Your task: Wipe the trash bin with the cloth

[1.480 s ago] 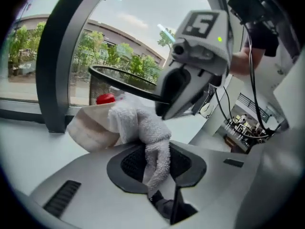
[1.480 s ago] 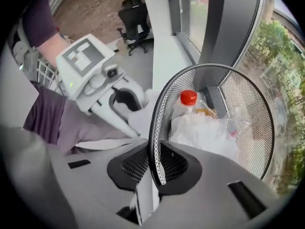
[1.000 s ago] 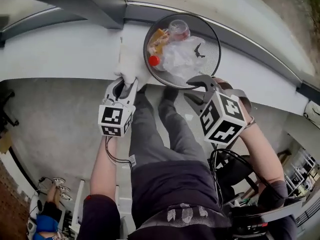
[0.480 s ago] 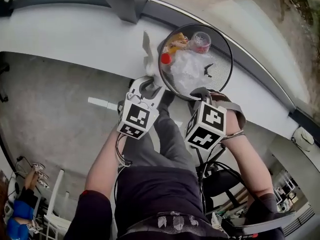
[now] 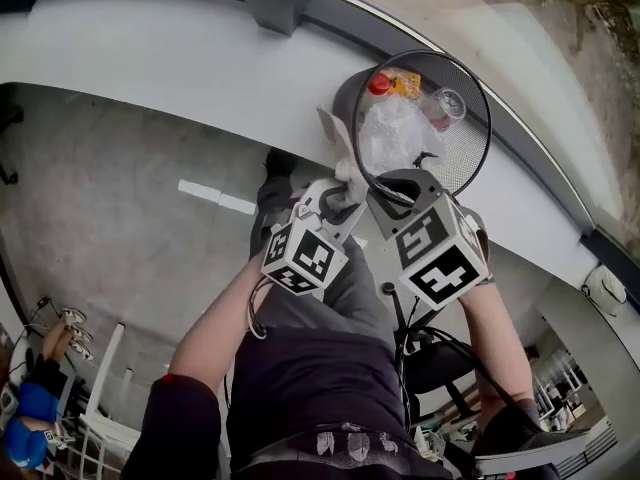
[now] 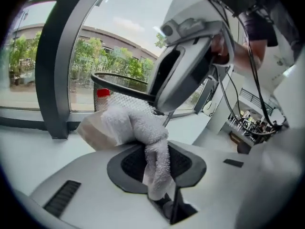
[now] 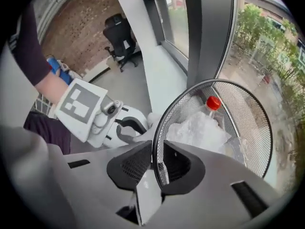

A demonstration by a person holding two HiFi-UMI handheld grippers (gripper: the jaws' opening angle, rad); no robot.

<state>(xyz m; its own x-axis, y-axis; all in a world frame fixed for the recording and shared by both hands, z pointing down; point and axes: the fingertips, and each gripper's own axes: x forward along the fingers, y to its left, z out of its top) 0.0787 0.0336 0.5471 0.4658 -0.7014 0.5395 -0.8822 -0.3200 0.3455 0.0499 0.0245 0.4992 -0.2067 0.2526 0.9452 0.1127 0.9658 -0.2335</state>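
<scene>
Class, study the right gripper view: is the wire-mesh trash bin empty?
No, the trash bin holds crumpled clear plastic and a red-capped bottle.

An office: black swivel chair (image 7: pixel 119 35) beside tall windows (image 7: pixel 177 18)

Your tally: one mesh trash bin (image 5: pixel 468 158) and one white cloth (image 6: pixel 138 128). In the bin you count four pieces of rubbish: one red-capped bottle (image 5: pixel 379 84), one clear plastic cup (image 5: pixel 447 106), one crumpled plastic bag (image 5: pixel 392 130) and one yellow wrapper (image 5: pixel 406 81). Across the room, you have one black office chair (image 7: pixel 119 32).
</scene>
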